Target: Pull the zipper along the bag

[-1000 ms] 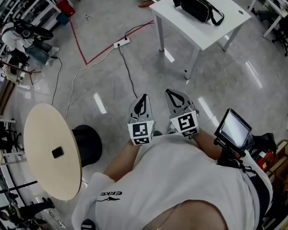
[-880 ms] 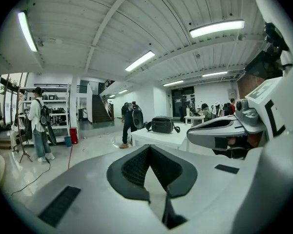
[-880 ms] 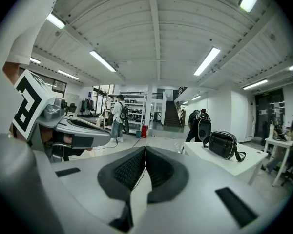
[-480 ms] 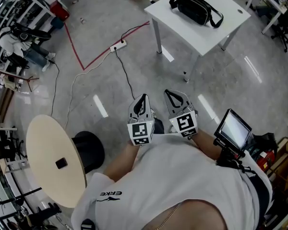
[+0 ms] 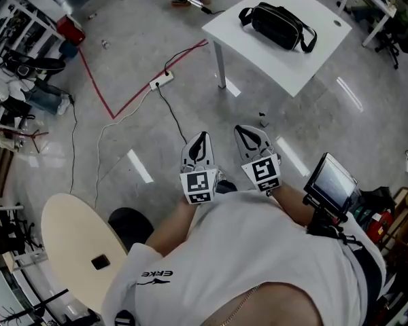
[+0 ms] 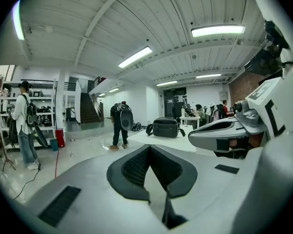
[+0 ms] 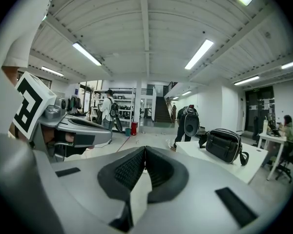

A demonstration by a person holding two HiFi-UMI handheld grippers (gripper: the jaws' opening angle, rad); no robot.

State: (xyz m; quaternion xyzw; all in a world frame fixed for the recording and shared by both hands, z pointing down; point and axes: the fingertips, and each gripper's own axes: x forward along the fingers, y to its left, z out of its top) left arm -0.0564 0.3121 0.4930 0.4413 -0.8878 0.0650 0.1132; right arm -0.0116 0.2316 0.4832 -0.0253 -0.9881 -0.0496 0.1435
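A black bag [image 5: 277,26] with a strap lies on a white table [image 5: 296,63] ahead of me; it also shows as the bag [image 6: 165,127] in the left gripper view and the bag [image 7: 224,145] in the right gripper view. My left gripper [image 5: 201,139] and right gripper [image 5: 249,132] are held side by side in front of my chest, well short of the table. Both are shut with nothing between the pads; the tips meet at the left gripper [image 6: 149,147] and the right gripper [image 7: 145,148].
A power strip [image 5: 162,79] with cables lies on the grey floor to the left of the table. A round beige table [image 5: 75,246] stands at my left. A person with a backpack [image 6: 119,125] stands beyond the white table. A small screen [image 5: 331,183] sits by my right arm.
The floor and the white table have slid nearer in the head view: I have moved forward toward the table. Both grippers keep their place before my chest, still shut.
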